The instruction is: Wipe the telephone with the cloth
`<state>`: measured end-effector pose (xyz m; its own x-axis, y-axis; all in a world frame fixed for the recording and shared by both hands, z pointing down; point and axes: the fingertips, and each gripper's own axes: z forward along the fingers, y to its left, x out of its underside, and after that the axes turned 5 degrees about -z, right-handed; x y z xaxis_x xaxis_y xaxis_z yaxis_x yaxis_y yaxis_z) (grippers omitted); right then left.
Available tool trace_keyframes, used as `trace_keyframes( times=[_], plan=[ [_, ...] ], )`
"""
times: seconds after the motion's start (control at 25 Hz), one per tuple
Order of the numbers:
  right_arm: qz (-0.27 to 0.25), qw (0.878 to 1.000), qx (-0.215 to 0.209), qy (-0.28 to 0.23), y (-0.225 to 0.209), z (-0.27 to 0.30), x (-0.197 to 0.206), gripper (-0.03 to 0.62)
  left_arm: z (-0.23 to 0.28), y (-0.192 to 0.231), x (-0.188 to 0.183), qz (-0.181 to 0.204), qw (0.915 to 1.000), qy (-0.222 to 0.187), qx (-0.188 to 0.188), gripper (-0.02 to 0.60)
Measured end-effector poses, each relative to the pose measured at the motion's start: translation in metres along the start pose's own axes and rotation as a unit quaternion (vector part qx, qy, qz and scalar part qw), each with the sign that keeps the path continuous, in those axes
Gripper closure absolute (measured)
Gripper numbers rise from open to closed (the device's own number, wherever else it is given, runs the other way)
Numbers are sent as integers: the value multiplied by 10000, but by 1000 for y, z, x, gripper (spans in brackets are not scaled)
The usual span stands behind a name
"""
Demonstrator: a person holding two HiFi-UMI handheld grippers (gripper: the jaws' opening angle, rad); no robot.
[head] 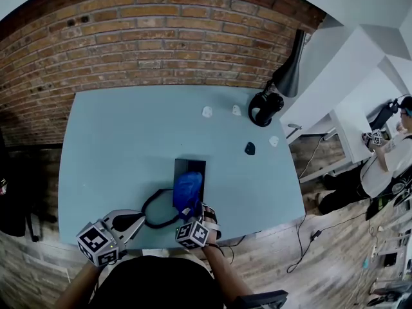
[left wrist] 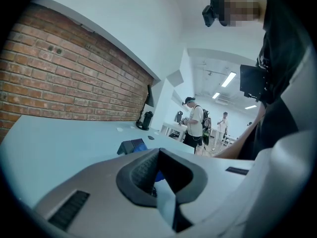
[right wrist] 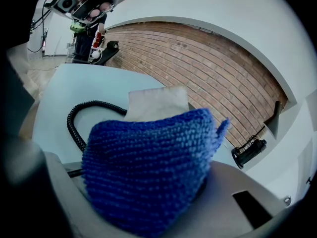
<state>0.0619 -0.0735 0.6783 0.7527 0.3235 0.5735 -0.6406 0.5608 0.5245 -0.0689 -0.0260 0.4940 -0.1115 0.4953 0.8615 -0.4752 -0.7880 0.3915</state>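
**Squarely over the telephone, a blue cloth in my right jaws**

Seen from the head view, my right gripper [head: 198, 216] reaches in from the near edge of the pale blue table [head: 116, 140]. Its jaws are clamped on a bunched blue knitted cloth [head: 188, 188]. The cloth lies on the near end of the black telephone [head: 193, 166], which sits lengthwise ahead of the jaws, its far end bare and pointing toward the brick wall [head: 148, 37]. In the right gripper view the cloth fills the space between the two jaws, and only a pale strip of the telephone shows above its top edge. The coiled black cord [right wrist: 71, 119] loops out over the table to the left of the cloth.

My left gripper [head: 138, 223] hovers at the near edge too, just left of that loop of cord and apart from the telephone. Its own view shows the jaw tips meeting with nothing held. The telephone and a patch of the blue cloth appear beyond them, past the jaw line.

Farther back, black headphones [head: 265, 108] rest near the table's far right corner. A small dark object [head: 250, 149] lies between them and the telephone, well apart from both grippers.
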Motion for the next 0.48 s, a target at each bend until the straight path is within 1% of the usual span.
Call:
trace_keyframes(
  times=[0.2, 0.28, 0.32, 0.36, 0.4, 0.44, 0.48],
  plan=[
    [30, 9997, -232, 47, 6, -2, 2, 533, 1, 1, 1, -41, 10000, -19, -4, 558],
    [127, 9989, -455, 31, 7, -3, 4, 530, 1, 0, 1, -58, 10000, -3, -2, 558],
    [307, 9975, -633, 20, 7, -4, 5, 525, 0, 1, 1, -63, 10000, -7, -10, 558],
    [559, 9946, -877, 21, 7, -5, 6, 520, 0, 2, 0, -65, 10000, -20, -22, 557],
    [856, 9889, -1218, 22, 9, -7, 8, 516, -1, 3, 1, -70, 10000, -38, -41, 558],
    [1166, 9789, -1680, 3, 13, -10, 8, 516, -2, 5, 1, -79, 9999, -65, -66, 558],
    [1449, 9637, -2241, -42, 19, -16, 7, 516, -4, 7, 1, -86, 9999, -98, -96, 558]
  ],
)
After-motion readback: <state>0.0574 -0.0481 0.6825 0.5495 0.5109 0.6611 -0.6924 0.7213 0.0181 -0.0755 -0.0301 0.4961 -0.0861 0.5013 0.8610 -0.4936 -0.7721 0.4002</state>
